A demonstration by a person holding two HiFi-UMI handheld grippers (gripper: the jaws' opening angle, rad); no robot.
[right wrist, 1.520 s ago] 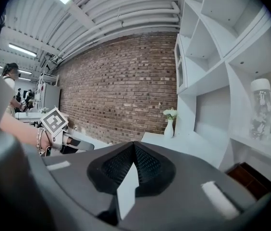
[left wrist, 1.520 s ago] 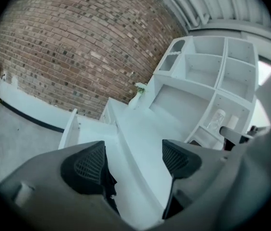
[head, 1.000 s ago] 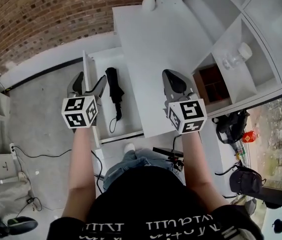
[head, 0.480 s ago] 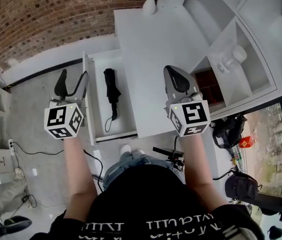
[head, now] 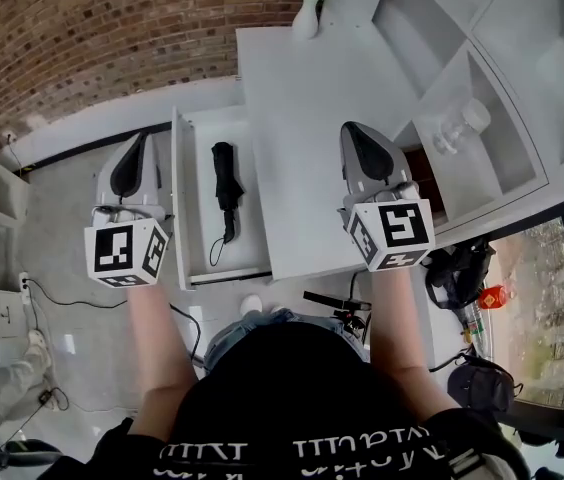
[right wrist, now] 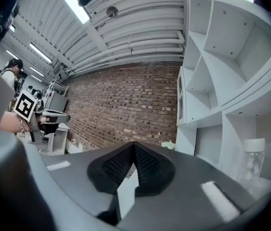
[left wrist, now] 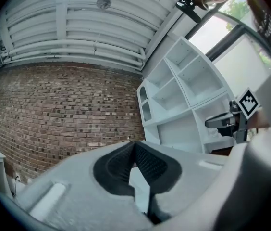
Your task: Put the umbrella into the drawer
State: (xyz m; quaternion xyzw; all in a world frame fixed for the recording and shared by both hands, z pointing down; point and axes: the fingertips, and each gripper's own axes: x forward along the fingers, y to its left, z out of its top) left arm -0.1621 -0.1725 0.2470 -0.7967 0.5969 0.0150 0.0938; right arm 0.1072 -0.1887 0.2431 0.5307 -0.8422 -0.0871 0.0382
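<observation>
A folded black umbrella (head: 224,193) lies lengthwise in the open white drawer (head: 188,268), its strap loop trailing toward the drawer's front. My left gripper (head: 138,140) is held left of the drawer, over the grey floor, shut with nothing in it. In the left gripper view the left gripper (left wrist: 134,144) shows its dark pads pressed together, facing the brick wall. My right gripper (head: 354,130) hovers over the white tabletop (head: 292,78), also shut and empty. The right gripper (right wrist: 133,146) points level at the brick wall in its own view.
A white vase with flowers (head: 307,8) stands at the table's far edge. White shelving (head: 482,88) on the right holds a glass jar (head: 454,120). Black bags (head: 462,258) and cables (head: 82,308) lie on the floor.
The left gripper's jaws went from open to shut, and it rose and drew left, away from the drawer's side. The right gripper rose a little. The umbrella stayed in the drawer.
</observation>
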